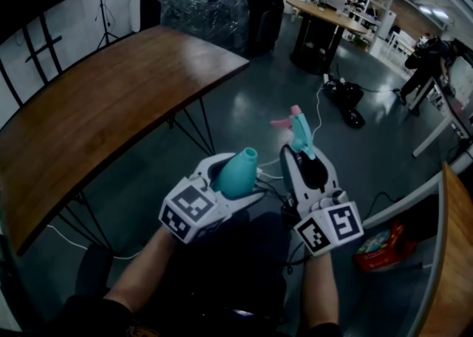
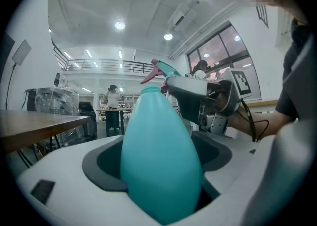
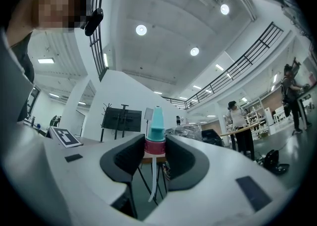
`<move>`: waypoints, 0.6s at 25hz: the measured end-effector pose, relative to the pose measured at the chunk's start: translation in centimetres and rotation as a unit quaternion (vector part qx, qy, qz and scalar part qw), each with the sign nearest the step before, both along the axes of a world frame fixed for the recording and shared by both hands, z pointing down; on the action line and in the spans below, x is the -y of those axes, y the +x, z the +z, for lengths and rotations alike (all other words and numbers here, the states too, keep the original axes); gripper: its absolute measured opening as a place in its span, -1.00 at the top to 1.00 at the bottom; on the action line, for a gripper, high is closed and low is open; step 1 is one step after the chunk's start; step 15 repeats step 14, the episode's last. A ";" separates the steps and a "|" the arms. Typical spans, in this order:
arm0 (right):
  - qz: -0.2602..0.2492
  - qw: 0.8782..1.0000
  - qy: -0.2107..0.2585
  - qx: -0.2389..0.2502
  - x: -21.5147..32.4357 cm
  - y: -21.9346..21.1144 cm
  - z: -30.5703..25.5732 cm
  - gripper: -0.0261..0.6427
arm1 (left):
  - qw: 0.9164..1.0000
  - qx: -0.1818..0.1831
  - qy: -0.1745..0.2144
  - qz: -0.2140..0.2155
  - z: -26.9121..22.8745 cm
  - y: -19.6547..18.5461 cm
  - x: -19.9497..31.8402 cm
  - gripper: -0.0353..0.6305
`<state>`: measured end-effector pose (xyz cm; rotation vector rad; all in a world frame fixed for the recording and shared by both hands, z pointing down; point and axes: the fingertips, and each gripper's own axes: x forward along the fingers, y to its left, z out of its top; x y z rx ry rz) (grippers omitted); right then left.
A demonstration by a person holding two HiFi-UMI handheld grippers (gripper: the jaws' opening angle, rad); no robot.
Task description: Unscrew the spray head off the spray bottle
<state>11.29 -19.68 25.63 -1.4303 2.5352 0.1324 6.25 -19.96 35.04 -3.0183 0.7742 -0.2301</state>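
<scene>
progress: spray head [image 1: 298, 128] already off spray bottle [image 1: 240, 170], neck bare, the two near each other but apart in mid-air; unscrewing looks done, at most putting the parts down is left | left gripper [image 1: 235, 180]: jaws clamped on bottle body | right gripper [image 1: 301, 157]: jaws pinching pink collar [image 3: 155, 146] of head, dip tube [image 3: 155, 180] hanging free below

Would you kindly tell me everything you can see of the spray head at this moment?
The spray head is teal plastic with a pink trigger and a pink collar, from which a thin white dip tube hangs. It stands roughly upright in the air, off the teal bottle, whose neck is open. The right hand-held gripper pinches it by the collar; nothing else touches it.
</scene>
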 end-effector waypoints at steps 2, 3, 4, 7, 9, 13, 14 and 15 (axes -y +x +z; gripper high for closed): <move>-0.001 1.000 0.000 -0.001 0.0 -0.1 0.0 0.51 | 1.000 0.000 0.001 -0.001 0.0 0.0 0.1 -0.36; 0.000 1.000 0.000 -0.001 0.0 -0.1 0.1 0.51 | 1.000 0.000 0.002 -0.001 -0.1 0.0 0.1 -0.36; 0.000 1.000 -0.001 -0.001 0.1 0.0 0.1 0.51 | 1.000 0.001 0.003 -0.001 -0.1 0.0 0.1 -0.36; 0.000 1.000 -0.002 -0.002 0.1 0.1 0.1 0.51 | 1.000 0.002 0.005 -0.002 -0.1 0.2 0.1 -0.36; 0.000 1.000 -0.003 -0.002 0.1 0.0 0.2 0.51 | 1.000 0.004 0.006 -0.001 -0.1 0.2 0.1 -0.36; 0.001 1.000 -0.004 -0.003 0.1 -0.1 0.2 0.51 | 1.000 0.004 0.006 -0.002 -0.1 0.1 0.1 -0.36; 0.001 1.000 -0.005 -0.004 0.1 -0.1 0.3 0.51 | 1.000 0.004 0.006 -0.002 -0.1 0.1 0.1 -0.36; 0.001 1.000 -0.005 -0.004 0.1 -0.1 0.3 0.51 | 1.000 0.004 0.006 -0.002 -0.1 0.1 0.1 -0.36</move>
